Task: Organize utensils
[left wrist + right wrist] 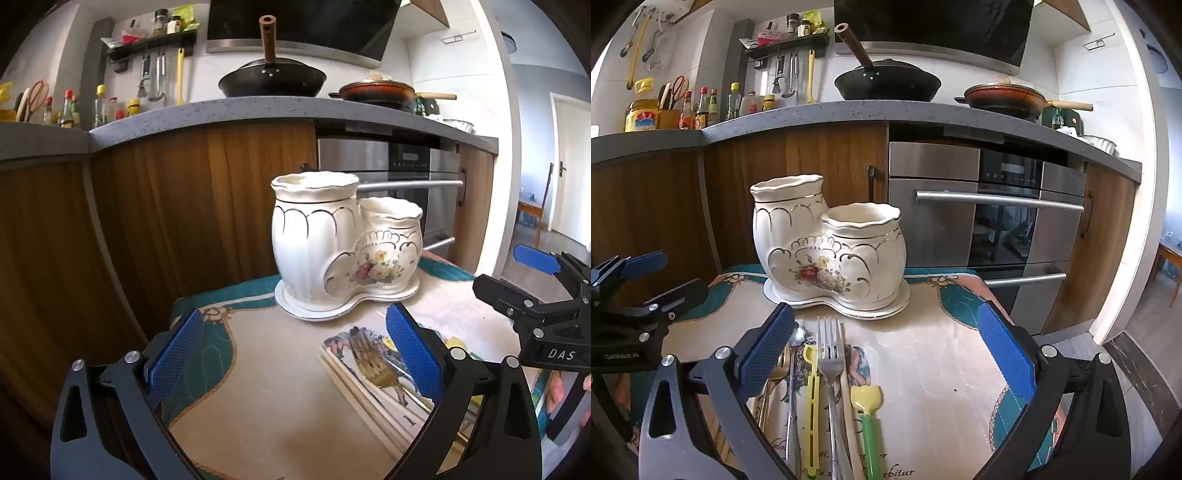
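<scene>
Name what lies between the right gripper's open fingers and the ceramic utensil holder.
In the right wrist view, only bare tablecloth separates the right gripper from the holder; the silver fork points toward it.

silver fork (pixel 830 363): handle cut off at bottom edge | gold fork (pixel 373 365): handle hidden behind left gripper's (pixel 291 350) lower-right finger

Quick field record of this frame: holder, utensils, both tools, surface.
holder: white ceramic two-cup holder on its matching tray, both cups look empty
utensils: silver fork, yellow slotted piece, green-handled yellow spoon, lying flat in front of holder
surface: printed tablecloth
left tool: open, holding nothing
right tool: open, holding nothing, above utensils
</scene>
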`<action>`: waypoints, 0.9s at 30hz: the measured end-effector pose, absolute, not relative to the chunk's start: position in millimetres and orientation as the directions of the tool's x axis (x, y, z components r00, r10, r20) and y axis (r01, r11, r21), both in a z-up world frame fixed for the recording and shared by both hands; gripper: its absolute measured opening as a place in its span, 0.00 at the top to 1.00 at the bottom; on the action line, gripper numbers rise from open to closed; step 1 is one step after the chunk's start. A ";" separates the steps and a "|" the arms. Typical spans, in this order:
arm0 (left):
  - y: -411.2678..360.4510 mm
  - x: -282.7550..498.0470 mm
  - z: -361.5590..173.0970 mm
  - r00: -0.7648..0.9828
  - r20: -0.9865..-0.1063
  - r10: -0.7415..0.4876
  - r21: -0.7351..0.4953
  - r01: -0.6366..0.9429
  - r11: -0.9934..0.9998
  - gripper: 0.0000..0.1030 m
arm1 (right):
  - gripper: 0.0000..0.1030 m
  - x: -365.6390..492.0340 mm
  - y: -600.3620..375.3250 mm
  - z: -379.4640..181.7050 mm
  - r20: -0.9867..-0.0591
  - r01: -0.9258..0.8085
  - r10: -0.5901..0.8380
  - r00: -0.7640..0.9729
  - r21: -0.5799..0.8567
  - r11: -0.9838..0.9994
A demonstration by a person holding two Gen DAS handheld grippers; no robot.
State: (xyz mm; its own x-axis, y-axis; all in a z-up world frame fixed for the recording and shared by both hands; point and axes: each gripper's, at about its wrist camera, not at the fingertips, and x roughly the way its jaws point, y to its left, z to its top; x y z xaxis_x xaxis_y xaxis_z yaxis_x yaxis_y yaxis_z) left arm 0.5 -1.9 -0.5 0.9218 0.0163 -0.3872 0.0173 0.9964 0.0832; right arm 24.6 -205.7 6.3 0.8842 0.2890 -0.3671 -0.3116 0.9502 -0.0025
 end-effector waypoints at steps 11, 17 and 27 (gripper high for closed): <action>-11.3 -3.3 -3.6 0.923 -0.385 0.016 0.072 0.013 0.997 0.05 | 0.05 20.9 -203.8 4.2 -0.355 -0.302 0.279 0.892 -0.009 0.953; -5.0 4.2 -0.4 0.921 -0.389 0.010 0.064 0.016 0.998 0.05 | 0.05 22.1 -202.6 4.4 -0.358 -0.311 0.283 0.890 -0.022 0.950; 1.6 4.3 0.0 0.919 -0.394 0.008 0.060 0.018 0.998 0.05 | 0.05 25.6 -202.3 4.3 -0.369 -0.315 0.285 0.885 -0.023 0.949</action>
State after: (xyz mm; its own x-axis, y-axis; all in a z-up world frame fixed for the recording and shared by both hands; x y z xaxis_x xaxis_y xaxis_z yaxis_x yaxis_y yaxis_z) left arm 4.3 1.6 0.0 0.9191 0.0076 -0.3941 0.0176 0.9980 0.0603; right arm 25.6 -202.3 4.3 0.8847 0.2846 -0.3693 -0.3149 0.9488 -0.0230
